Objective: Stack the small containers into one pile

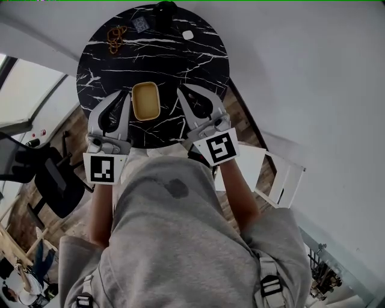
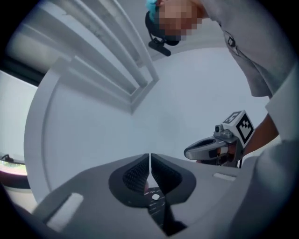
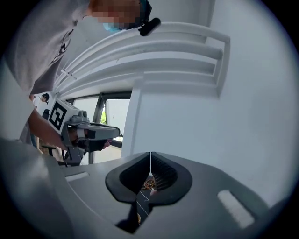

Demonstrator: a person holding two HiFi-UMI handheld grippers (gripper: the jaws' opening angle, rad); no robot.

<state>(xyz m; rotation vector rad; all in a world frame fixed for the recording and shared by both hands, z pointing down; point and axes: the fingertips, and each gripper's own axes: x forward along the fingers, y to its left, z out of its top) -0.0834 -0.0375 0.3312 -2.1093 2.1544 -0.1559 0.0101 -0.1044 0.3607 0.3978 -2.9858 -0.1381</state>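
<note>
A tan, round-cornered small container (image 1: 145,100) lies on the round black marble table (image 1: 180,54), near its front edge. Both grippers are held up above the table, one on each side of the container and apart from it. My left gripper (image 1: 126,95) is shut with nothing between its pads; in its own view the jaws (image 2: 149,161) meet in a thin line. My right gripper (image 1: 181,91) is shut and empty too, its pads closed together (image 3: 150,158). Each gripper view shows the other gripper at its side: the right gripper (image 2: 219,145) and the left gripper (image 3: 88,133).
At the table's far side lie a tangle of brown bands (image 1: 115,37), a small blue-grey item (image 1: 141,24), a small white piece (image 1: 187,35) and a black object (image 1: 165,9). A white chair (image 1: 283,174) stands to the right, a black chair (image 1: 51,177) to the left.
</note>
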